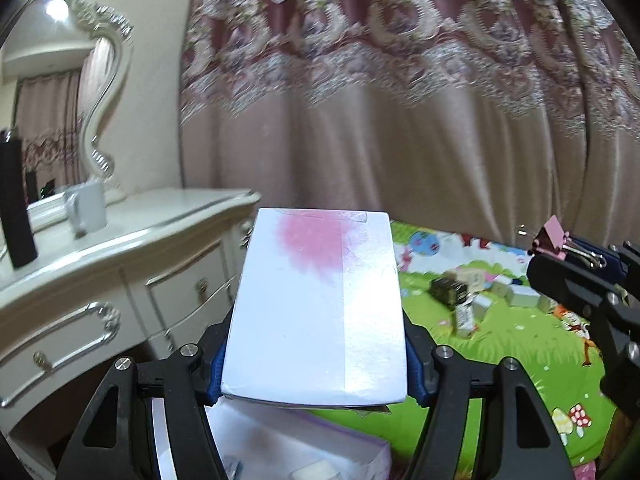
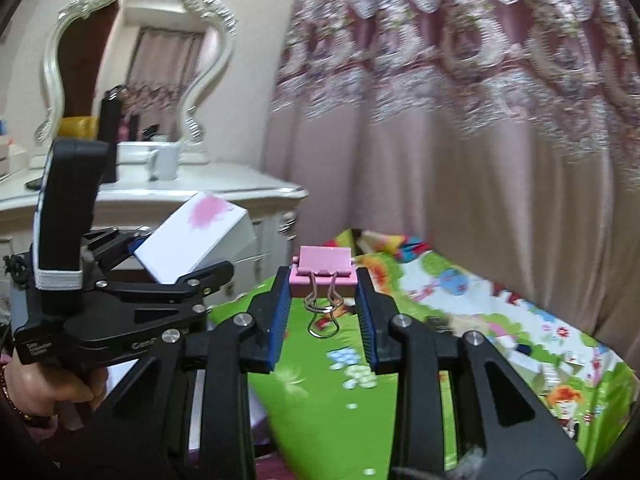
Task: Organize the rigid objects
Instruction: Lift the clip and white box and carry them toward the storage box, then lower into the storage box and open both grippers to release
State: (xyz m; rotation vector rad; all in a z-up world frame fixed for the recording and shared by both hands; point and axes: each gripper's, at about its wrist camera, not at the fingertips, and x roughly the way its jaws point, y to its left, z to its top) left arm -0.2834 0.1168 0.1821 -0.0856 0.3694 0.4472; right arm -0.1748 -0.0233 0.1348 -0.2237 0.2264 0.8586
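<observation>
My left gripper (image 1: 316, 372) is shut on a flat white box (image 1: 316, 312) with a pink blot on its top; the blue pads press both long sides. The same box (image 2: 196, 236) shows tilted at the left of the right wrist view, where a hand (image 2: 48, 388) holds that gripper. My right gripper (image 2: 324, 280) is shut on a pink binder clip (image 2: 324, 270), its wire handles hanging toward the camera. In the left wrist view the clip (image 1: 554, 240) sits at the right edge, held in the air.
A cream dressing table (image 1: 132, 232) with drawers stands at the left, bearing a white mug (image 1: 86, 208), a black cylinder (image 1: 16, 204) and an ornate mirror (image 2: 132, 56). Several small boxes (image 1: 480, 296) lie on the green play mat (image 1: 500, 344). A pink curtain (image 1: 400, 120) hangs behind. An open white box (image 1: 288, 444) lies below.
</observation>
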